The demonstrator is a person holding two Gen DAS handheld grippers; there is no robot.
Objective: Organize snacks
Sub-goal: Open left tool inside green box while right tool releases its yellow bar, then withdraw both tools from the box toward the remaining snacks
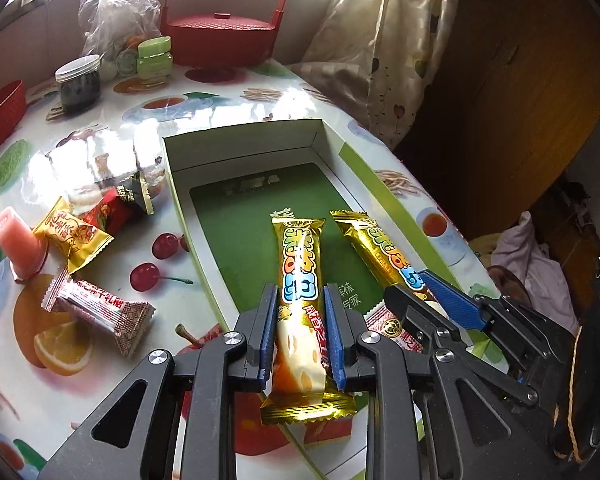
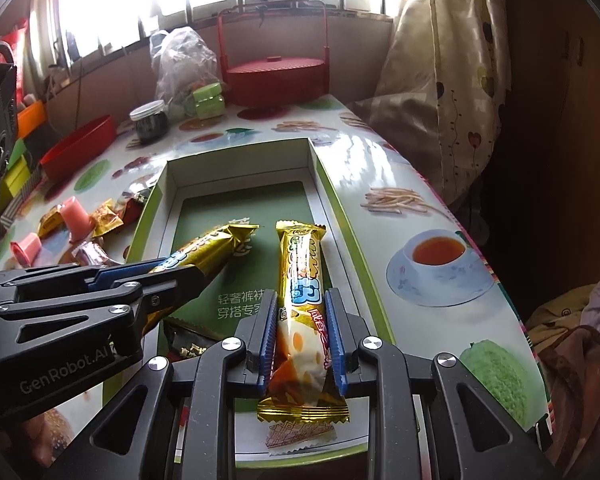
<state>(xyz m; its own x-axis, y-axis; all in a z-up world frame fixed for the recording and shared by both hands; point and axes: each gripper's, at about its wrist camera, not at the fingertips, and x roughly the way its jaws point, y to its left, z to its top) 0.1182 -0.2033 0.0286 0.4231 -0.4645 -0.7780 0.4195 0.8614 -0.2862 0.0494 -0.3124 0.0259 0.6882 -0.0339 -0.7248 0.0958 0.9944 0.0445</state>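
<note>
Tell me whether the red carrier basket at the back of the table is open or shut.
Shut: the red carrier basket has its flat lid seated on the rim, knob on top.

Red lidded basket at table's far end; dark jar, curtain right.

Two handheld grippers, left gripper and right gripper: matte black linkage arms with triangular cut-outs, silver round screw heads, ribbed blue finger pads, white "GenRobot.AI" lettering on one arm.
</note>
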